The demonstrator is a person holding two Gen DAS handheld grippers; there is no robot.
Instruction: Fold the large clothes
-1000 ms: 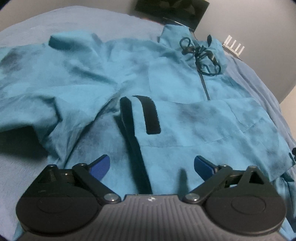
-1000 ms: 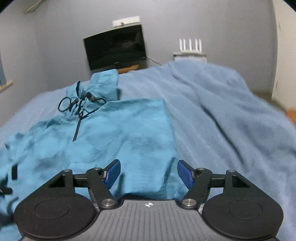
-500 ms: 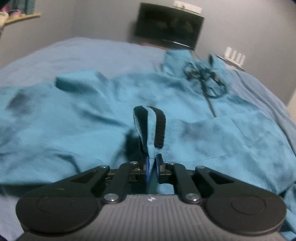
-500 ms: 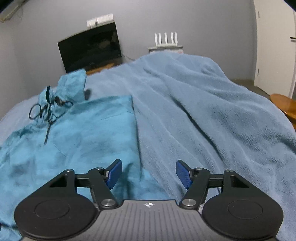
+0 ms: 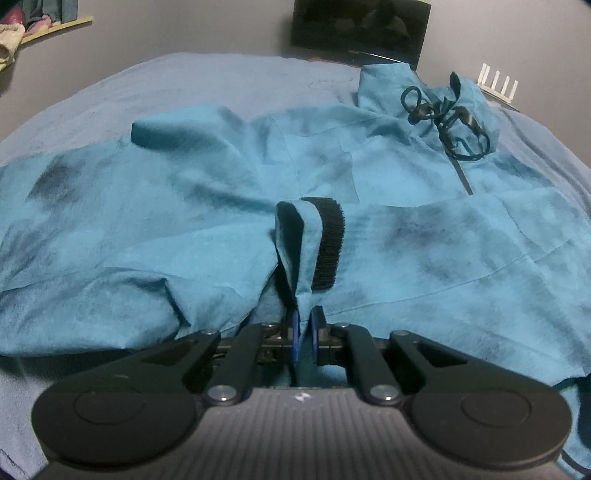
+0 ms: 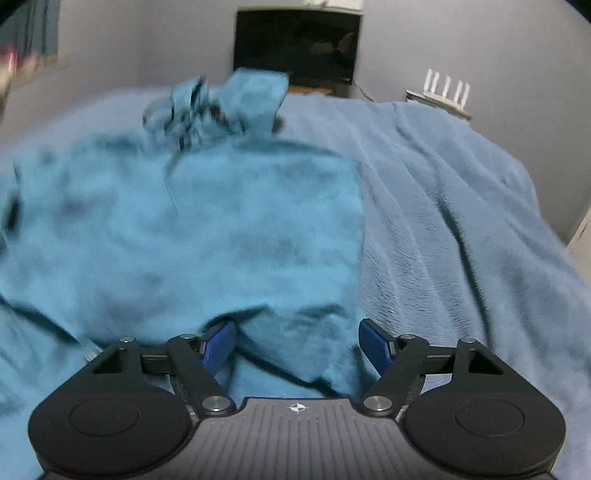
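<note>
A large teal jacket lies spread on the bed, collar and dark drawstrings at the far right. My left gripper is shut on the jacket's sleeve cuff, which stands up between the pads and carries a black velcro strip. In the right wrist view the jacket is blurred. My right gripper is open just above the jacket's near right hem, with folds of cloth between the blue fingers.
A blue blanket covers the bed to the right of the jacket. A dark TV screen and a white router stand against the grey wall beyond. A shelf hangs at the upper left.
My left gripper closed on the sleeve cuff and lifted it upright. My right gripper swung left and down over the jacket's right hem, still open.
</note>
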